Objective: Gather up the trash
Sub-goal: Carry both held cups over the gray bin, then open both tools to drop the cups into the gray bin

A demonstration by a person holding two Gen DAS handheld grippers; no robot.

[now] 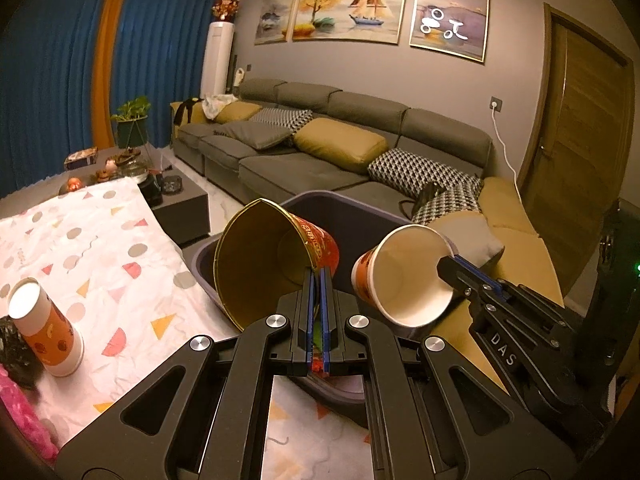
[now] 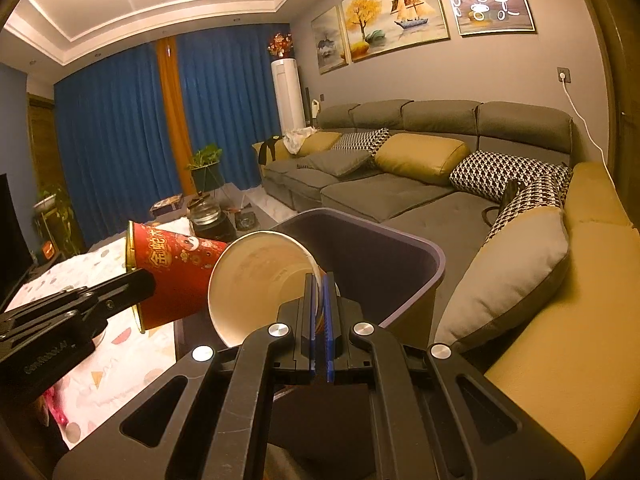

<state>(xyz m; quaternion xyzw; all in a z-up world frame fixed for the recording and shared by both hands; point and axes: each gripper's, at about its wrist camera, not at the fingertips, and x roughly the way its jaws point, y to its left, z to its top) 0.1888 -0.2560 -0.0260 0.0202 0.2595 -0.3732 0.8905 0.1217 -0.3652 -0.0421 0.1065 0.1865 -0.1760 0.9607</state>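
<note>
My left gripper [image 1: 319,276] is shut on the rim of a red paper cup with a gold inside [image 1: 260,260], held tilted over the purple trash bin [image 1: 360,216]. My right gripper [image 2: 319,280] is shut on the rim of an orange-and-white paper cup [image 2: 256,276], also tilted above the bin [image 2: 400,240]. The right gripper [image 1: 444,266] and its cup [image 1: 400,276] show in the left wrist view, to the right of the red cup. The red cup [image 2: 180,268] and the left gripper [image 2: 140,284] show at the left of the right wrist view. Another orange-and-white cup [image 1: 44,324] stands on the table.
The table has a white patterned cloth [image 1: 100,256]; a pink item [image 1: 20,412] lies at its near left. A grey sofa with cushions [image 2: 400,184] runs behind and right of the bin. A dark low table with clutter [image 1: 132,172] stands further back. A wooden door [image 1: 580,140] is at right.
</note>
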